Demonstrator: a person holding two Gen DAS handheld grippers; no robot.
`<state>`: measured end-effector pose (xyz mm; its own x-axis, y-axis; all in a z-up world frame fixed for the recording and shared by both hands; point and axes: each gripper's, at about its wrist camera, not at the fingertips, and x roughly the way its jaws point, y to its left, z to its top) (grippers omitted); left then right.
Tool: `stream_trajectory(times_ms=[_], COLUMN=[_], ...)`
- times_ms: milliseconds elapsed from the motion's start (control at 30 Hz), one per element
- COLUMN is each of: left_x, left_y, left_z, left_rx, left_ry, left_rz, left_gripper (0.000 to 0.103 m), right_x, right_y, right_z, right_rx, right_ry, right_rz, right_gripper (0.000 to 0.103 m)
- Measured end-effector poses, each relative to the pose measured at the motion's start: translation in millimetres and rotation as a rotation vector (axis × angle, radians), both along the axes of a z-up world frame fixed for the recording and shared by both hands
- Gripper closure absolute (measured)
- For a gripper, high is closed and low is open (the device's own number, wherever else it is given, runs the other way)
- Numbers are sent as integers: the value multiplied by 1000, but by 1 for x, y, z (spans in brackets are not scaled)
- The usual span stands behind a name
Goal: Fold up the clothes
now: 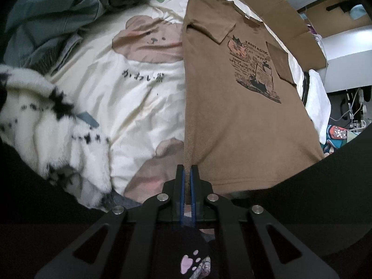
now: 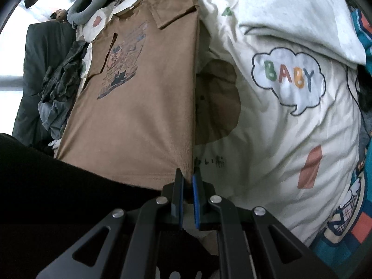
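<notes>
In the left wrist view, the left hand-held gripper (image 1: 187,171) has its blue pads drawn together on the bottom hem corner of a brown printed T-shirt (image 1: 234,107), pinching the left folded edge. The shirt lies lengthwise on the bed, over a cream duvet (image 1: 139,88) printed with bears, its collar toward the far edge and both sleeves already folded in over the cat print (image 1: 253,67). A fluffy white garment with black stars (image 1: 46,121) sits at the left side of the bed and a heap of blue-grey clothes (image 1: 46,21) at the far left corner. In the right wrist view, the right hand-held gripper (image 2: 187,177) is likewise clamped on the other bottom corner of the shirt (image 2: 139,107), where the hem meets the right folded edge; the cloth near the hem looks slightly raised off the duvet (image 2: 267,139), which here shows a "BABY" cloud (image 2: 288,79). Dark crumpled clothes (image 2: 60,81) lie beyond the shirt's far side. The step in hand seems to be the crosswise fold: with both hem corners gripped, the next move likely calls for lifting the hem evenly and carrying it toward the collar, keeping the two grippers level so the folded sides stay aligned and the sleeves do not slip out.
</notes>
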<state>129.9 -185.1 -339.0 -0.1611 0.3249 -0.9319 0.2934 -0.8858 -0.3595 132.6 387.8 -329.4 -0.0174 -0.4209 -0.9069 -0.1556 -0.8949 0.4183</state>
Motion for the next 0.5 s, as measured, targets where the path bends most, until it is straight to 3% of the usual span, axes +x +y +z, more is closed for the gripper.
stream_trajectory(times_ms=[500], left_x=[21], left_y=[11], left_z=[5], left_rx=[4], left_ry=[-2], left_rz=[25], left_gripper=[100], right_x=[19], right_y=[6], right_z=[-7], right_rx=[-6], right_ry=[-28], right_rz=[8], right_gripper=[97])
